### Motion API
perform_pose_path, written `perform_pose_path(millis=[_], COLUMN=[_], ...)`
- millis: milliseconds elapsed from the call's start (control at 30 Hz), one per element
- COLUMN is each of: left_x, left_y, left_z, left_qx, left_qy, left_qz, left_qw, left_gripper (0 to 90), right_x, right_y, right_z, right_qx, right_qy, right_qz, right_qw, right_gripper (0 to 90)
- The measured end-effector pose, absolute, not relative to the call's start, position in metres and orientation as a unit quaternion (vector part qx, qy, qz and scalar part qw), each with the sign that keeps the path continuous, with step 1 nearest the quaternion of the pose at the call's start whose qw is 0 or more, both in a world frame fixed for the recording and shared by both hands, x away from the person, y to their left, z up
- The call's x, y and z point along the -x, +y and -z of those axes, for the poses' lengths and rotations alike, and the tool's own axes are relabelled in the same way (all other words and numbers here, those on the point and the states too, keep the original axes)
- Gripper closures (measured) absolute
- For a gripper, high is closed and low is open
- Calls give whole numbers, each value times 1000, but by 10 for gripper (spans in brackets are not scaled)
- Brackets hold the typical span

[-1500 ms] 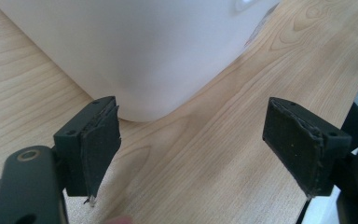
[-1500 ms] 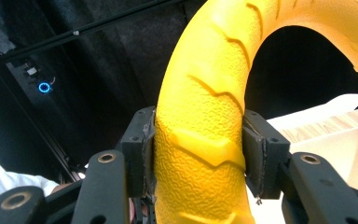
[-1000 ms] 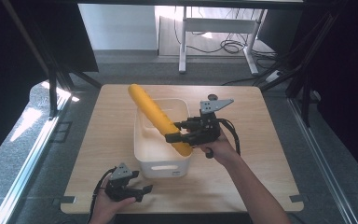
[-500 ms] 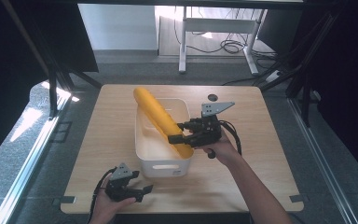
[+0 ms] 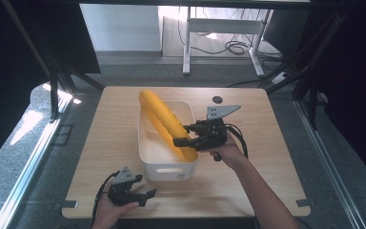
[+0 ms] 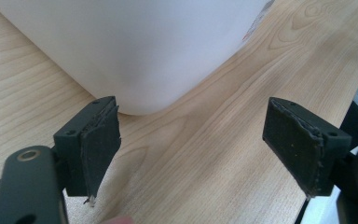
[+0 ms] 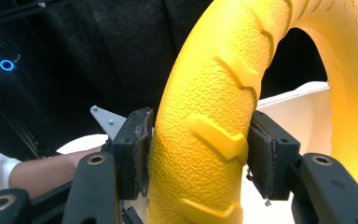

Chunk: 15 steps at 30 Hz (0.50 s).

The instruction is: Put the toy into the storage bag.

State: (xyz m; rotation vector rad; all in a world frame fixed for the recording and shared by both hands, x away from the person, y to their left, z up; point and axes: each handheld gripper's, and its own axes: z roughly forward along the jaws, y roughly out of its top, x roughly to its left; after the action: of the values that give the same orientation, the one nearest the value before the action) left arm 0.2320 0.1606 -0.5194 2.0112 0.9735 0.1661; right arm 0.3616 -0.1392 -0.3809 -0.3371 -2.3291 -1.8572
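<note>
The right gripper (image 5: 183, 141) is gripping a yellow ring (image 5: 164, 121), a thick textured hoop with raised tread-like ribs, and is holding it on edge inside the white bin (image 5: 167, 164) at the middle of the wooden table (image 5: 267, 181); in the right gripper view both black pads are pressing flat against the sides of the ring (image 7: 205, 140), so the jaws are closed on it across its thickness, with the rest of the hoop arching up and away to the right; from the high view the ring is seen edge-on as a long yellow band running from the bin's far-left corner, where its top is rising above the rim, down toward the near-right, where the jaws are meeting it; its long line is therefore lying diagonally across the bin, and the right hand is plainly the nearer one; whether its lower edge is touching the bin floor cannot be told; the left gripper (image 5: 132, 193) is resting low near the table's front edge, just beside the bin's near-left corner; in the left gripper view its jaws are standing wide apart with nothing between them, the bin's rounded corner (image 6: 135, 51) lying just ahead; any lifting or lowering of the ring would seem to fall to the right hand, with the left free to steady the bin.
</note>
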Motion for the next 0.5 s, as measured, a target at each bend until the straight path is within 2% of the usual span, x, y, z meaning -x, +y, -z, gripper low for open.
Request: perform_pose_path(millis=[333, 500], left_x=[-232, -232], left_y=[161, 161], left_z=[519, 519], left_qx=[-808, -807], left_qy=[391, 392], left_qz=[-67, -67], left_qw=[435, 436], left_gripper=[192, 192], right_x=[-351, -348], right_y=[-140, -147], right_z=[375, 373], right_qx=[119, 132], right_qy=[-772, -768], right_qz=[623, 627], right_qw=[30, 17], right_gripper=[292, 292])
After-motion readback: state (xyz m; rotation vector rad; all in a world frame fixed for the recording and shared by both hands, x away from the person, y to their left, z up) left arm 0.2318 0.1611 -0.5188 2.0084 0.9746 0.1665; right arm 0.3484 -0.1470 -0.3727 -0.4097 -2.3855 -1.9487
